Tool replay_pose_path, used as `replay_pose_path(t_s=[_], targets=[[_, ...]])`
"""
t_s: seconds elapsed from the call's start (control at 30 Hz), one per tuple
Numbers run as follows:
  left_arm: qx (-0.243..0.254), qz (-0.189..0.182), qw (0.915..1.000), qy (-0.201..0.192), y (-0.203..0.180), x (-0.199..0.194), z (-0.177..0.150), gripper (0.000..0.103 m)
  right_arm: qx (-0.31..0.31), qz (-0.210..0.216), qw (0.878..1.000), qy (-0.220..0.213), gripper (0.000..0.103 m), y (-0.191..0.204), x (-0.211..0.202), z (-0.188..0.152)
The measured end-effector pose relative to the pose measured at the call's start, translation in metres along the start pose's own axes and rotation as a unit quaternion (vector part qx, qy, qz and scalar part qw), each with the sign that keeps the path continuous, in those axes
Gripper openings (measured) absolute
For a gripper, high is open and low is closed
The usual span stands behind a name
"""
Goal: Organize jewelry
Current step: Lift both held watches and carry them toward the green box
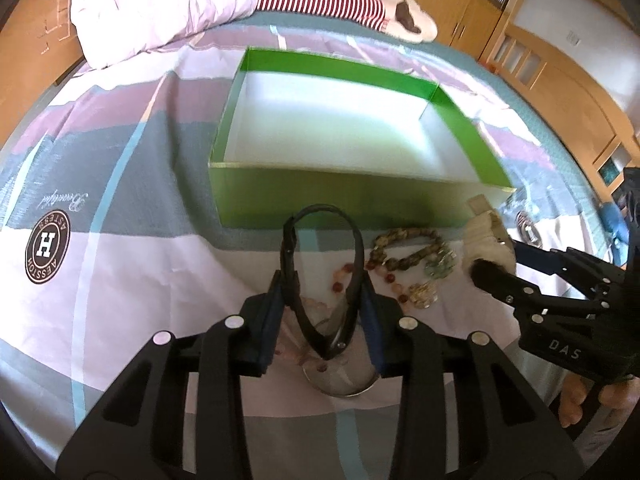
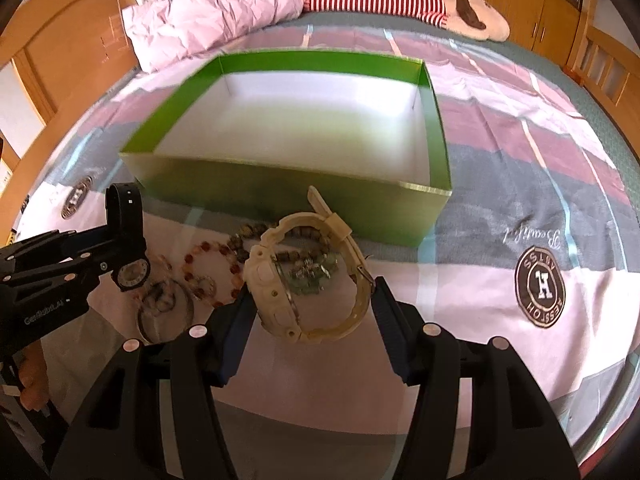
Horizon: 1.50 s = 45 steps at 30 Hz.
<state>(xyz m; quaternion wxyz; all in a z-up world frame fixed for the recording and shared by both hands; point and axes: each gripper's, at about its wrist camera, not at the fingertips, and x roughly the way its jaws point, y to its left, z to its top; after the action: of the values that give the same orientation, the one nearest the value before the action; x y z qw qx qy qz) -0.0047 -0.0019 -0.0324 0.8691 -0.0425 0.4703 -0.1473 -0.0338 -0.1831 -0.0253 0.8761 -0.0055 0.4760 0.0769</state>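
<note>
Left gripper jaws clamped, right gripper jaws wider, both tilted steeply downward.

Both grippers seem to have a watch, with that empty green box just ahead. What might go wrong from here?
The left gripper pinches the black watch only by its thin strap loop, so it might swing or slip free. The cream watch hangs in the right gripper directly over the bead bracelets; its loose strap end may snag them. Either watch could clip the green box on its near wall.
</note>
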Motion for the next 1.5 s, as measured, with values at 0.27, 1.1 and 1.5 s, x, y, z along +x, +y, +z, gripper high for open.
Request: replay_pose_path(t_s=[0.27, 1.1, 1.5], targets=[[-0.015, -0.040, 0.9974, -0.058, 0.002, -0.027, 0.047, 0.036, 0.040, 0.036, 0.995, -0.086, 0.059, -0.018, -0.034, 0.039], [0.019, -0.025, 0.9995, 0.001, -0.003, -0.016, 0.013, 0.039, -0.010, 0.056, 0.998, 0.022, 0.038, 0.007, 0.012, 0.010], [0.004, -0.032, 0.9995, 0.004, 0.001, -0.015, 0.018, 0.041, -0.007, 0.064, 0.995, 0.076, 0.073, -0.004, 0.017, 0.012]])
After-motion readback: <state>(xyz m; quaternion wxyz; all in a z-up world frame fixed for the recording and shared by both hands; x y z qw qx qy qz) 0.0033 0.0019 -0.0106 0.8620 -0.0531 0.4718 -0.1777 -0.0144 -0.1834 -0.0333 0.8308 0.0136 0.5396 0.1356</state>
